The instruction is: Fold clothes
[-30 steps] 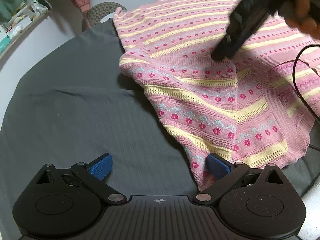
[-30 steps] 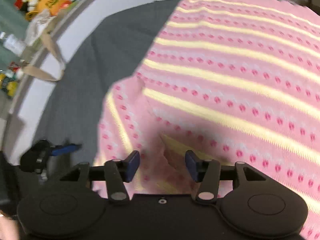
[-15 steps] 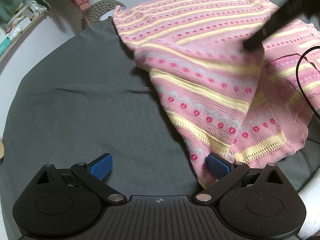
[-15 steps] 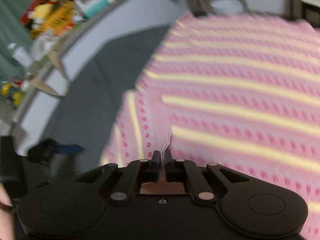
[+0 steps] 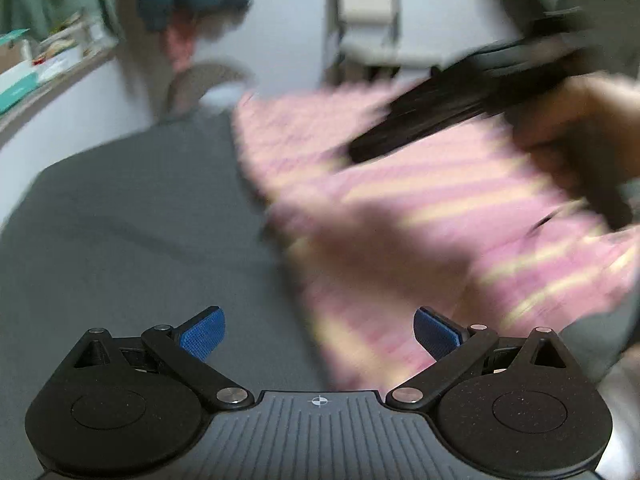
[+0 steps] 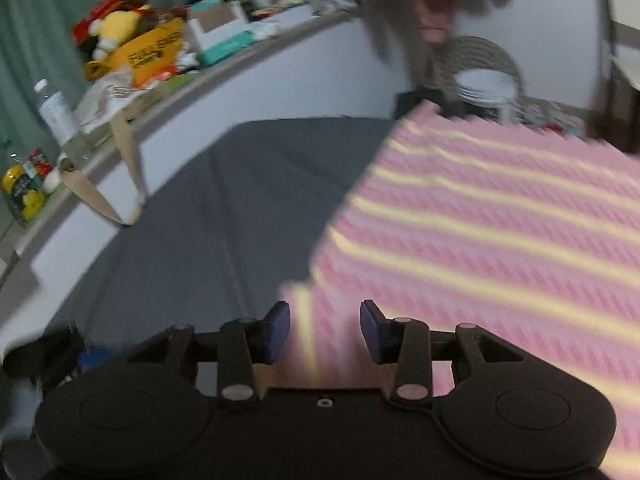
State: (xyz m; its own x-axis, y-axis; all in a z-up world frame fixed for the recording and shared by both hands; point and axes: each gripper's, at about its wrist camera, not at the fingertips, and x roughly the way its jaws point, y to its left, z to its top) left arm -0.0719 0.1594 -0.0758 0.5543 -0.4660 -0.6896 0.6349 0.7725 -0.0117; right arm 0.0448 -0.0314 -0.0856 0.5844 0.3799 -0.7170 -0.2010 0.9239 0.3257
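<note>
A pink knitted sweater (image 5: pixel 420 216) with yellow stripes lies spread over the right half of a grey sheet (image 5: pixel 132 220); motion blurs it in both views. My left gripper (image 5: pixel 320 332) is open above the sweater's near left edge, nothing between its blue pads. My right gripper (image 6: pixel 324 330) is open too, hovering over the sweater (image 6: pixel 492 236) near its left edge, holding nothing. From the left wrist view the right gripper (image 5: pixel 432 120) shows as a dark blurred shape above the sweater, held by a hand (image 5: pixel 580 128).
A white ledge (image 6: pixel 168 92) along the left carries boxes, a yellow plush toy (image 6: pixel 120 28), bottles and a hanging bag strap. A woven basket with white plates (image 6: pixel 480 76) stands past the far end. A chair (image 5: pixel 368 20) sits behind.
My right gripper, shut on a sweater fold half a second ago, has opened and lifted away. The sleeve now lies folded across the body. Both cameras have tilted up.
</note>
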